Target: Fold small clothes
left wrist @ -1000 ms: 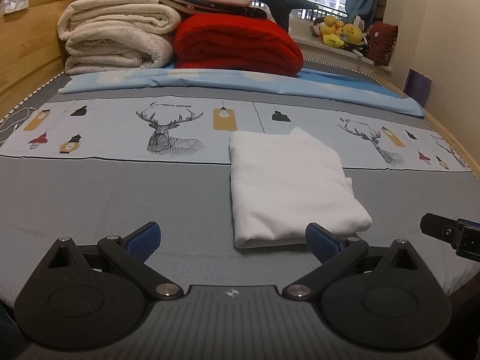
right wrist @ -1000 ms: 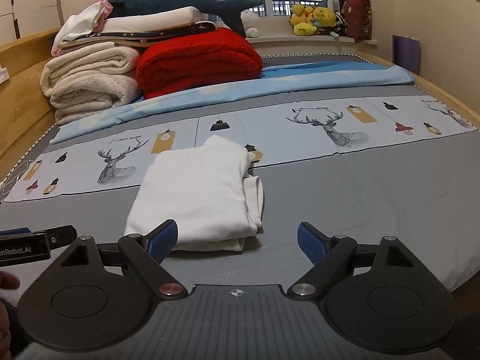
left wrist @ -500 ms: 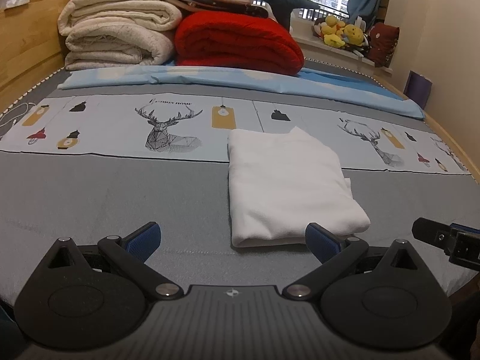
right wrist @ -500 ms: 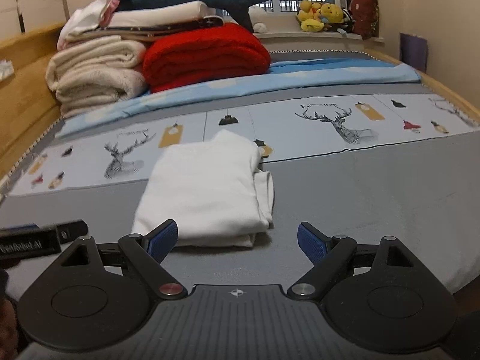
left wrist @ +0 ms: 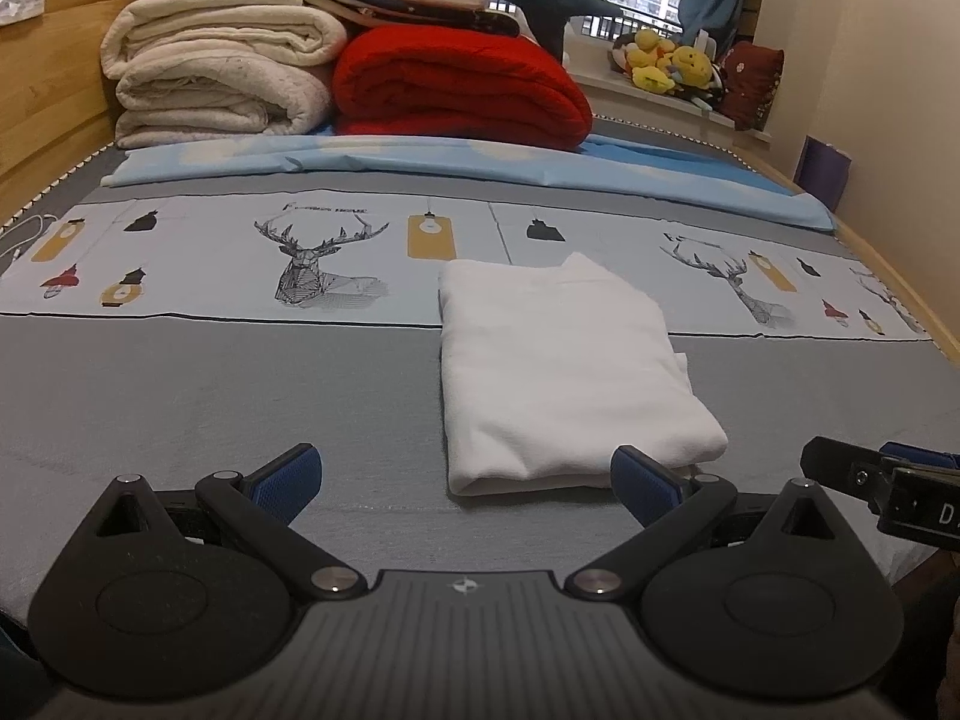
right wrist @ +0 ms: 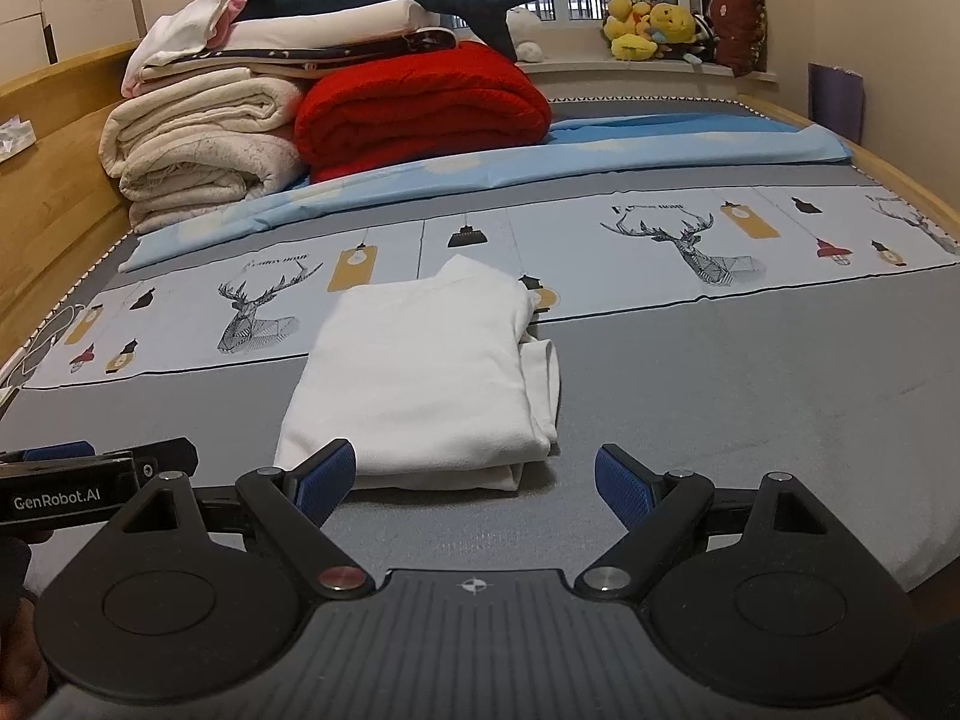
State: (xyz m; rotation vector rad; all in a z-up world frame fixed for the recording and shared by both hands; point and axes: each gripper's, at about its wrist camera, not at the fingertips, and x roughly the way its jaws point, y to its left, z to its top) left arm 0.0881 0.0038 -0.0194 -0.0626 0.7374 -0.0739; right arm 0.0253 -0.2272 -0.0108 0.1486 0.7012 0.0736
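Lately: both cameras nearer folded white garment (left wrist: 558, 372) at bed's (left wrist: 180, 396) near edge; left gripper (left wrist: 465, 477), right gripper (right wrist: 474, 474) released, empty — fold looks complete.

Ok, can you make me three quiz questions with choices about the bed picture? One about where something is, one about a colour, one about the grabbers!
1. Where does the folded white garment lie?
A on the bed cover
B on the windowsill
C on the blanket pile

2. What colour is the blanket beside the cream blankets?
A green
B red
C purple

3. How are the left gripper and right gripper?
A both open, holding nothing
B both shut on the garment
C one shut on a toy

Answers: 1 A, it rests flat on the bed cover. 2 B, the red blanket is bright red. 3 A, the jaws stand wide apart.
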